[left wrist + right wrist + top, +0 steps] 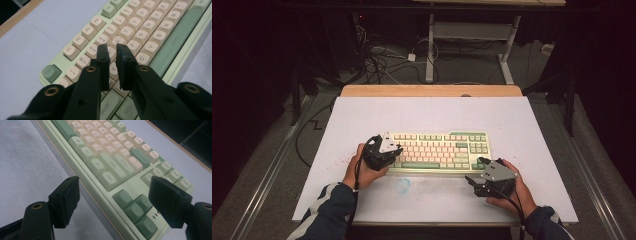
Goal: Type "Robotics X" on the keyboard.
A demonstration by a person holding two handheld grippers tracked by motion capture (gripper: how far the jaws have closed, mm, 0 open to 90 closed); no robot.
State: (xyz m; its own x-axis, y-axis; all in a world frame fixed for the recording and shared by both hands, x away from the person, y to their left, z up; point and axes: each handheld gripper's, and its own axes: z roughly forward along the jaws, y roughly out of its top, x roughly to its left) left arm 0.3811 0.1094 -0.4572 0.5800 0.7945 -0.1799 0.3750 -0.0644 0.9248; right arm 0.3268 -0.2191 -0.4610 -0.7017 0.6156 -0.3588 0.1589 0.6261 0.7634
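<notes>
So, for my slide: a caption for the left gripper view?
Left tool poised over the keyboard, jaws slightly parted above the letter keys.

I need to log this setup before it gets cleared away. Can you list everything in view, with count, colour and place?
Keyboard: one, pale green case with cream and green keys, middle of the mat.
Mat: one, white, covering most of the tabletop.
Table: one, light wood edge showing at the far side.
Smudge: one, bluish, on the mat in front of the keyboard.
Desk frame: one, white legs, on the floor behind the table.
Cables: several, black and white, on the floor behind.
Left tongs: black, jaws a narrow gap apart over the keyboard's left keys, nothing between them.
Right tongs: black, wide open at the keyboard's right front corner.
Sleeves: two, dark with white stripes, near edge.
</notes>
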